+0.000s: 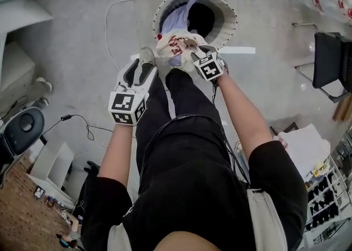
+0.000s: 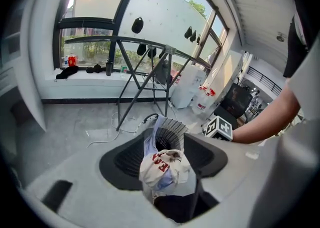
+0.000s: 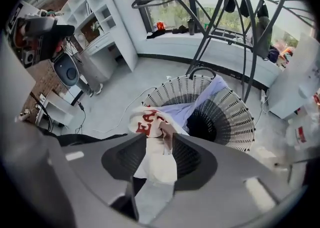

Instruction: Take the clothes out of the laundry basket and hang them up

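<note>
A white laundry basket (image 1: 228,18) stands on the floor in front of my feet, with a lavender garment (image 1: 176,16) draped over its near rim. My right gripper (image 1: 192,53) is shut on a bunched white garment with red letters (image 1: 175,45), held just above the basket's near edge. In the right gripper view the cloth (image 3: 150,119) is pinched between the jaws of that gripper (image 3: 159,144), above the basket (image 3: 235,122). My left gripper (image 1: 139,71) is open just left of the bundle, not touching it. The left gripper view shows the bundle (image 2: 165,167) hanging beyond its spread jaws.
A dark metal drying rack (image 3: 225,17) stands behind the basket by the window. Cables (image 1: 118,7) trail over the grey floor. A black chair (image 1: 330,60) is at the right, shelving (image 1: 324,195) lower right, a round black object (image 1: 22,129) at the left. My legs in black trousers (image 1: 181,107) are below the grippers.
</note>
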`<state>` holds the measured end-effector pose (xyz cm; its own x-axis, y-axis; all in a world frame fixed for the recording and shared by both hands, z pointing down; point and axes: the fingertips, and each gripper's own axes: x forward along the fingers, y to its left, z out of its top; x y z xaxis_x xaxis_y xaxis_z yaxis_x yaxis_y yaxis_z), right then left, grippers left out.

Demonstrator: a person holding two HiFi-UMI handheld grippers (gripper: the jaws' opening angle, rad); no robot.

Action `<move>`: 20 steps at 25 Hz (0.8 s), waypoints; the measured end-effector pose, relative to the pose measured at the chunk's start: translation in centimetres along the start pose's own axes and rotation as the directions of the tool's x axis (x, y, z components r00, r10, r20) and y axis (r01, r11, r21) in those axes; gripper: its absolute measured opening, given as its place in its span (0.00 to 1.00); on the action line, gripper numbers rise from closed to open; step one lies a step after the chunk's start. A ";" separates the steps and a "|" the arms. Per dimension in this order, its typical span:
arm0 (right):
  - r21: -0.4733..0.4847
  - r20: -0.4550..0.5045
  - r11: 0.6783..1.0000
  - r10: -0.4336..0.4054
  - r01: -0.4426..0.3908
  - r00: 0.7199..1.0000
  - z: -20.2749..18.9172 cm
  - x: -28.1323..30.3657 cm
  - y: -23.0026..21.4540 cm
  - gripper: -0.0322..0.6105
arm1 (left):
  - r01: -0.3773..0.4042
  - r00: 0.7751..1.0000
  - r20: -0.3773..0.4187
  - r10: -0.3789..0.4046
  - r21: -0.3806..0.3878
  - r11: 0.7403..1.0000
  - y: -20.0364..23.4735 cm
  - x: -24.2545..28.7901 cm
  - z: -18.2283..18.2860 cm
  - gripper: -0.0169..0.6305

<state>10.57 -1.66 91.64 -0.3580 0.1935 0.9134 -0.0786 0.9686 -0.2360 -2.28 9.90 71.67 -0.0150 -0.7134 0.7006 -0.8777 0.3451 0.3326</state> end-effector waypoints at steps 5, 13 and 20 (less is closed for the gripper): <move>-0.060 -0.048 0.997 -0.049 0.046 0.998 -0.4 4.1 -1.6 0.32 | -0.027 1.000 -0.014 0.027 -0.033 0.999 1.6 1.1 -1.9 0.41; -0.116 -0.122 0.988 -0.116 0.102 0.986 -2.1 8.8 -3.3 0.25 | -0.050 0.998 -0.034 0.048 -0.067 0.996 2.4 1.0 -3.7 0.41; -0.041 -0.124 0.996 -0.082 0.077 0.989 -1.9 8.8 -2.9 0.09 | -0.051 0.998 -0.044 0.049 -0.043 0.998 2.9 0.3 -3.5 0.41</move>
<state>9.42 -2.42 101.01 -0.2319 0.1317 0.9638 -0.0677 0.9862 -0.1510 -3.17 12.86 75.08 -0.0366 -0.6681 0.7431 -0.8542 0.4069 0.3237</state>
